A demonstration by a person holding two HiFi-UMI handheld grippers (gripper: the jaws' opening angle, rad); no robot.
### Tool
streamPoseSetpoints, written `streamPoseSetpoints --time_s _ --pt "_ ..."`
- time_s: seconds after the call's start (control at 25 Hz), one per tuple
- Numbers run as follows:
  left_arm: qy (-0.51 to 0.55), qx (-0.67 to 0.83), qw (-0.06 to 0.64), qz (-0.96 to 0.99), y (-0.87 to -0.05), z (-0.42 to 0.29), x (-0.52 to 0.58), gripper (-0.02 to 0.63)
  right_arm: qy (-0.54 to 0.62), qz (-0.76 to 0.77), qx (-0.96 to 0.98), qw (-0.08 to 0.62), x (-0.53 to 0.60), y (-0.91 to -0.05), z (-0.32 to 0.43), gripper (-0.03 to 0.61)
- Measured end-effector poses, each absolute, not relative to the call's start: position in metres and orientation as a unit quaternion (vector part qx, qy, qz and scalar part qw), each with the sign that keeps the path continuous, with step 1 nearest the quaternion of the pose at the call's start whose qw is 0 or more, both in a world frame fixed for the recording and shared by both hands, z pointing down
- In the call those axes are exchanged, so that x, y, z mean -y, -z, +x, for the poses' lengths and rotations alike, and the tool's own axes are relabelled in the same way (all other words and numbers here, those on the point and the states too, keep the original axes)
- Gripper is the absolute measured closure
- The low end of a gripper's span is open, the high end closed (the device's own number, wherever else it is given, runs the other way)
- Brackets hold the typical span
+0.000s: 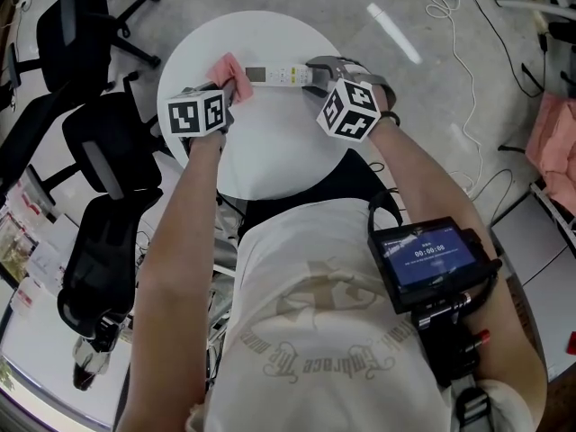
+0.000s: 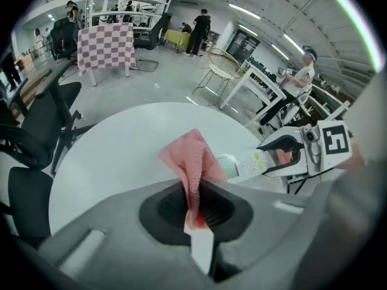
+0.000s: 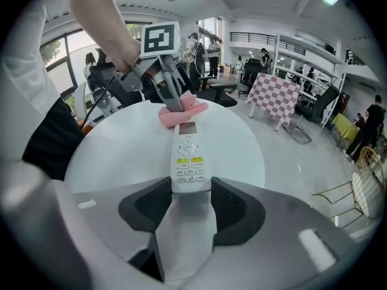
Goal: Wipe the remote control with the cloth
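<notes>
A white remote control (image 1: 274,76) lies across the far part of the round white table (image 1: 270,160). My right gripper (image 1: 310,72) is shut on its button end, and in the right gripper view the remote control (image 3: 188,156) stretches away from between the jaws of the right gripper (image 3: 190,189). A pink cloth (image 1: 231,70) rests at the remote's display end. My left gripper (image 1: 236,88) is shut on it. In the left gripper view the pink cloth (image 2: 192,162) bunches up out of the left gripper (image 2: 196,189), against the tip of the remote control (image 2: 245,164).
Black office chairs (image 1: 99,151) crowd the table's left side, another (image 1: 81,16) farther back. Cables (image 1: 459,79) trail on the floor at right. A device with a lit screen (image 1: 423,255) hangs at the person's waist. People and a checkered board (image 2: 106,46) stand far off.
</notes>
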State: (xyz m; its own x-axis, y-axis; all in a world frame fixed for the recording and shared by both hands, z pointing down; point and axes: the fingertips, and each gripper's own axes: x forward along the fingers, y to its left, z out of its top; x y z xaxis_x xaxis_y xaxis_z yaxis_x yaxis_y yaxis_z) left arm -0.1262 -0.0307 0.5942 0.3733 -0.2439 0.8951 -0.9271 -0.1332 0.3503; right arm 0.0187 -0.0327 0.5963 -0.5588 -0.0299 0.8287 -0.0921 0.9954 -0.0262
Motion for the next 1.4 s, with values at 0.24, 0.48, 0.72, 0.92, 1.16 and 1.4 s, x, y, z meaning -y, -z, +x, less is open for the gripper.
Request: streamPoseSetpoints --time_s 0.24,0.48,0.72,0.92,1.16,1.4 --pt "-0.312 0.461 0.507 0.659 -0.594 -0.129 0.017 0.595 -0.028 0.021 0.875 0.482 0.039 -0.598 0.023 0.358" --pt "-0.245 0.485 0.524 0.656 -0.579 -0.117 -0.004 0.595 -0.023 -0.002 0.861 0.509 0.043 -0.594 0.013 0.318" --pt "-0.177 0.515 0.540 0.642 -0.566 -0.113 -0.036 0.595 -0.006 -0.026 0.811 0.584 0.044 -0.610 0.018 0.315" --pt "-0.128 0.549 0.538 0.627 -0.550 -0.127 -0.057 0.595 0.024 -0.037 0.778 0.627 0.050 -0.617 0.018 0.331" --pt "-0.109 0.571 0.538 0.610 -0.539 -0.141 -0.078 0.595 0.015 -0.036 0.759 0.649 0.059 -0.615 0.016 0.334" --pt "-0.078 0.559 0.556 0.611 -0.542 -0.135 -0.088 0.595 -0.133 0.016 0.763 0.633 0.048 -0.623 0.037 0.337"
